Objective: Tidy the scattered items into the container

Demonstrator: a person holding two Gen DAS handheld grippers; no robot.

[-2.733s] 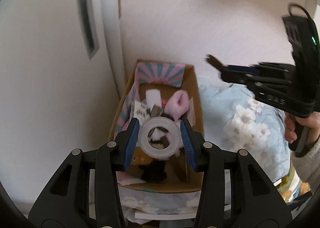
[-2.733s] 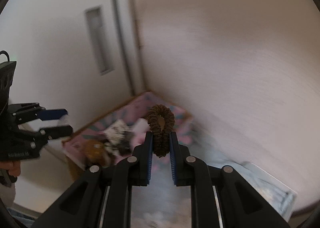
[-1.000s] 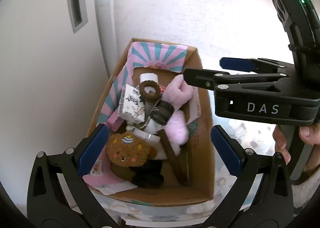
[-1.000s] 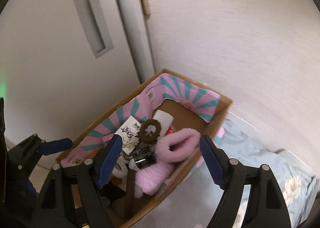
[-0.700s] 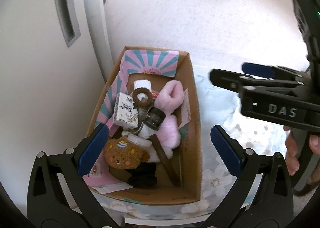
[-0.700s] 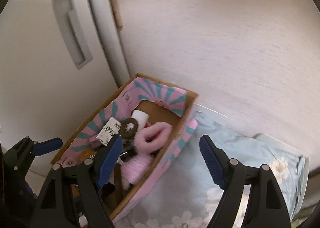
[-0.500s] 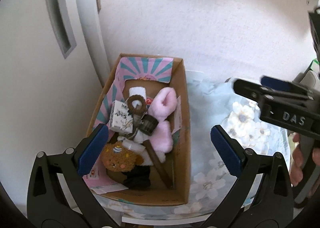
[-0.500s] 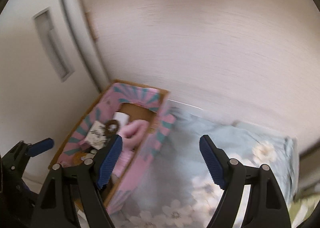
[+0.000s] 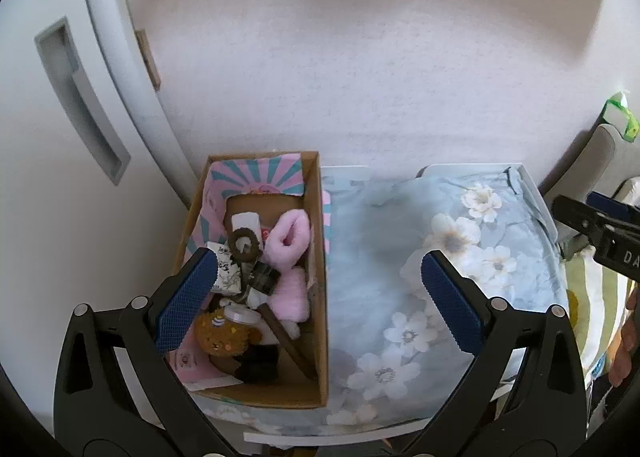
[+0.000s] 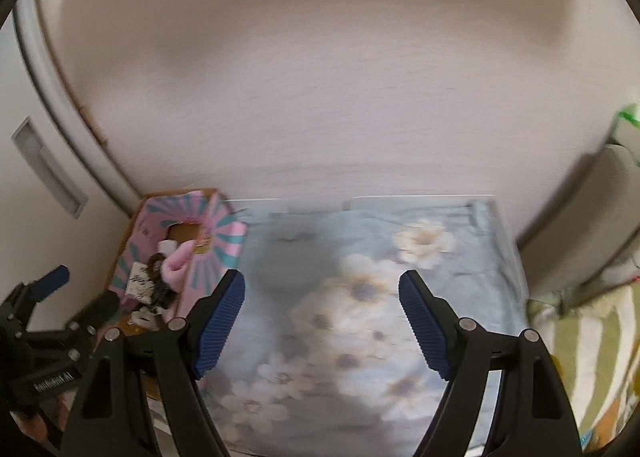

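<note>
A cardboard box (image 9: 319, 289) with a pink and teal striped lining stands at the left on a blue flowered cloth (image 9: 420, 277). Inside lie a brown scrunchie (image 9: 244, 245), a pink fluffy piece (image 9: 289, 235), a brown bear toy (image 9: 224, 333), a small printed carton (image 9: 226, 271) and a clear ring (image 9: 240, 313). My left gripper (image 9: 316, 297) hangs open above the box's right wall, empty. My right gripper (image 10: 322, 321) is open and empty over the cloth, to the right of the box (image 10: 138, 245). The other view shows its tip (image 9: 600, 225) at the right edge.
A white door with a recessed handle (image 9: 80, 105) stands left of the box, a pale wall (image 9: 360, 77) behind. A green striped fabric (image 10: 592, 357) lies to the right of the cloth. The cloth's near edge (image 9: 360, 429) drops off below the grippers.
Both grippers have pulled up and back from the box. The right gripper swung right, away from the box to over the cloth. The scrunchie and the clear ring stay in the box.
</note>
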